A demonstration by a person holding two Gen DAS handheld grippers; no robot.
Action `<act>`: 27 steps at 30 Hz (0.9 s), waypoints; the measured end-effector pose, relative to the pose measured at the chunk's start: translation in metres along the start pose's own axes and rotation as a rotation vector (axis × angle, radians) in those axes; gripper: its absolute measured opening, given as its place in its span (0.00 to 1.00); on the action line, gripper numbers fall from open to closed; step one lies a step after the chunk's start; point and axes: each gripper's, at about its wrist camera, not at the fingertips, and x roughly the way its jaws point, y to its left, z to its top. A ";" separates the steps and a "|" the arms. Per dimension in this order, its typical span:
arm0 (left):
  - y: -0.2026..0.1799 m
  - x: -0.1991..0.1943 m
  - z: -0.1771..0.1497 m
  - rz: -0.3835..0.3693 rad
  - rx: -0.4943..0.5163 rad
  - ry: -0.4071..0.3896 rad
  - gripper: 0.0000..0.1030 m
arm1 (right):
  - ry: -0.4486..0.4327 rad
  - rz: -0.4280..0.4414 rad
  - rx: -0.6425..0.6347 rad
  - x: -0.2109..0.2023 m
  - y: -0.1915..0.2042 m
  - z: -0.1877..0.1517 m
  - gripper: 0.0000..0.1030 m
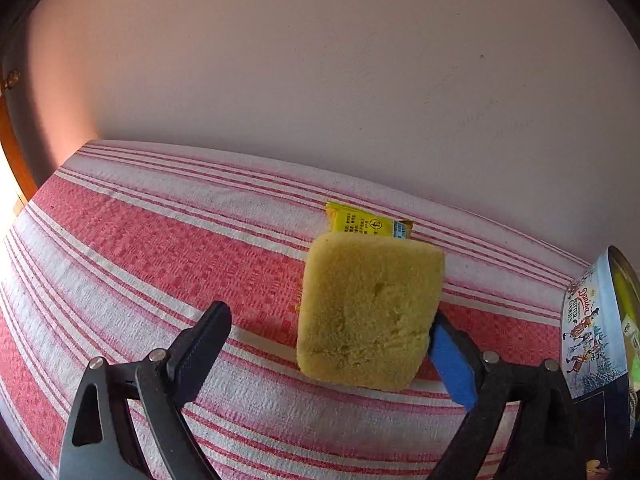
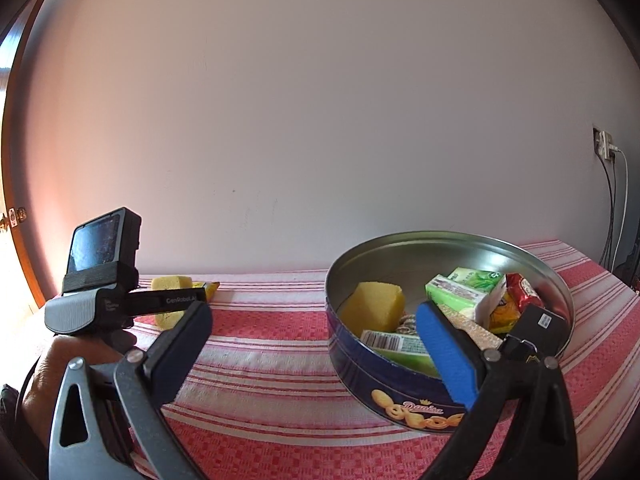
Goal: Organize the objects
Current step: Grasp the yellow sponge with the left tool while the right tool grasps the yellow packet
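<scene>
A yellow sponge (image 1: 370,312) lies on the red-and-white striped cloth, leaning against the blue pad of my left gripper's right finger; the left finger stands well apart from it. My left gripper (image 1: 332,344) is open. A yellow snack packet (image 1: 366,222) lies just behind the sponge. The round blue cookie tin (image 2: 400,392) stands to the right and holds another yellow sponge (image 2: 374,306), a green carton (image 2: 464,290), a red packet (image 2: 522,288) and other items. My right gripper (image 2: 316,344) is open and empty at the tin's near left rim.
The striped tablecloth (image 1: 160,240) covers the table up to a plain wall behind. The tin's side (image 1: 588,320) shows at the right edge of the left wrist view. A wall socket with cables (image 2: 608,148) is at the far right. A wooden door frame is at the left.
</scene>
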 end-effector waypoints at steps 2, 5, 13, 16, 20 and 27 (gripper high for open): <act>0.006 -0.003 0.001 -0.036 -0.025 -0.020 0.75 | 0.006 0.002 -0.002 0.002 0.003 0.000 1.00; 0.015 -0.005 -0.001 -0.075 -0.065 -0.034 0.55 | 0.023 0.003 -0.023 0.006 0.012 0.000 1.00; 0.040 -0.039 -0.022 0.056 -0.052 -0.120 0.54 | -0.004 -0.007 -0.096 0.005 0.028 -0.001 1.00; 0.052 -0.060 -0.033 0.110 -0.028 -0.166 0.54 | 0.020 0.021 -0.088 0.015 0.033 0.001 1.00; 0.077 -0.078 -0.041 0.166 -0.030 -0.201 0.54 | 0.097 0.078 -0.077 0.050 0.054 0.006 1.00; 0.102 -0.085 -0.036 0.226 -0.111 -0.196 0.54 | 0.274 0.118 -0.092 0.144 0.109 0.018 0.98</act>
